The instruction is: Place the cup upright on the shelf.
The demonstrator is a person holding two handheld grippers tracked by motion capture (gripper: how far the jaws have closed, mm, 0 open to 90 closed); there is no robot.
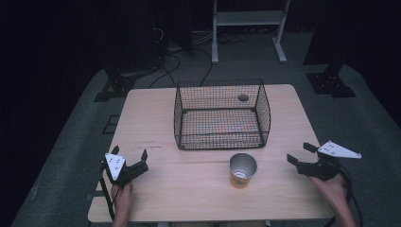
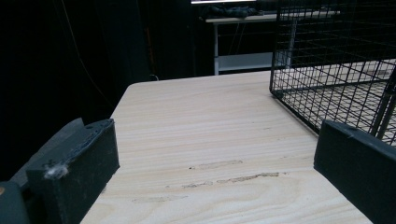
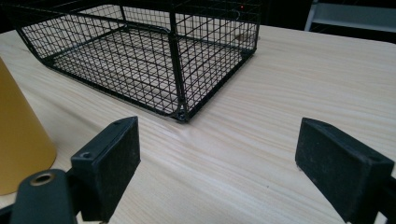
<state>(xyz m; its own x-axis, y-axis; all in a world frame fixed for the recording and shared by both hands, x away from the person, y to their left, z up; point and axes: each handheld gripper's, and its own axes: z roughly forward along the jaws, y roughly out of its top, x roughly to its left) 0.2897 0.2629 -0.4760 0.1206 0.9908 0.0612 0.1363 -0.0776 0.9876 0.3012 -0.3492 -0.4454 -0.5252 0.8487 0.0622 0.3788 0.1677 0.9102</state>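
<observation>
My left hand-held gripper (image 1: 128, 156) rests at the near left of the counter (image 1: 156, 189), jaws spread apart with nothing between them. My right hand-held gripper (image 1: 301, 153) sits at the near right, jaws likewise apart and unloaded. Each carries two black, block-shaped pads with a matte, slightly gritty face and one pale three-cornered plate on top; the left one's pad (image 2: 74, 172) shows a fleck of lint on its tip.

One cup (image 1: 243, 170) stands upright between the two hand-held grippers, nearer to my right one and well apart from both. Its shell is yellow-orange and smooth, tapering downward, and its inside is a shiny metallic grey. In the right gripper view its yellow wall (image 3: 18, 140) stands to the left of my left-hand pad, not touching it.

Just beyond the cup, one black wire basket (image 1: 222, 116) sits on the counter. It is a fine square-grid mesh, open-topped, with walls flaring outward. From my left hand-held gripper it lies ahead and to the right.

The counter is one pale wood-grain slab with rounded corners, bearing faint scuff marks ahead of my left hand-held gripper.
</observation>
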